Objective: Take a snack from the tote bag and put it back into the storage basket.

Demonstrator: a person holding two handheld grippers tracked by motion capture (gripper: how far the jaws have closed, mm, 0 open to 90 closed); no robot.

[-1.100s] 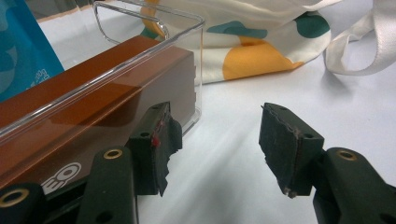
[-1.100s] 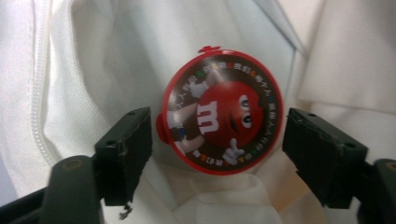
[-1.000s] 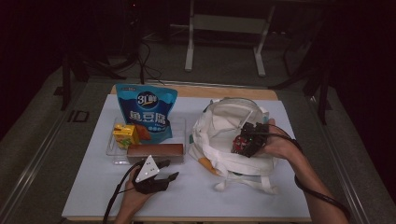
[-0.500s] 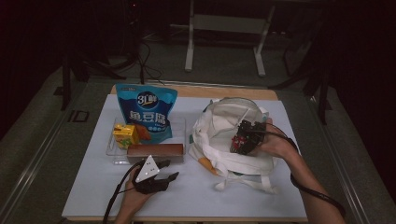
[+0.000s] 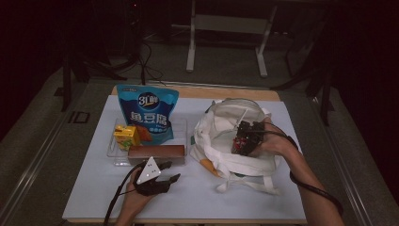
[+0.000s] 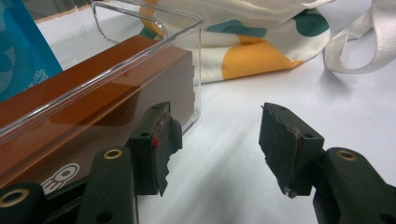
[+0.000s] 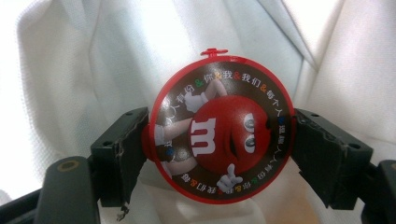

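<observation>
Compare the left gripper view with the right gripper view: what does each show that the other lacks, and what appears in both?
Left gripper view alone: the left gripper, jaws open with nothing between them, resting on the white table beside a clear plastic tray holding a brown box, and a blue snack bag.

Right gripper view alone: the right gripper shut on a round red M&M's candy case.

Both: the white cloth tote bag.

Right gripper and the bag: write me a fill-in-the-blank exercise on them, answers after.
1. The right gripper is shut on a round red ____ tub.
2. It hangs over the open white ____.
3. The left gripper has its jaws ____.
4. The brown box lies in a clear ____.

Answers: candy; bag; open; tray
</observation>
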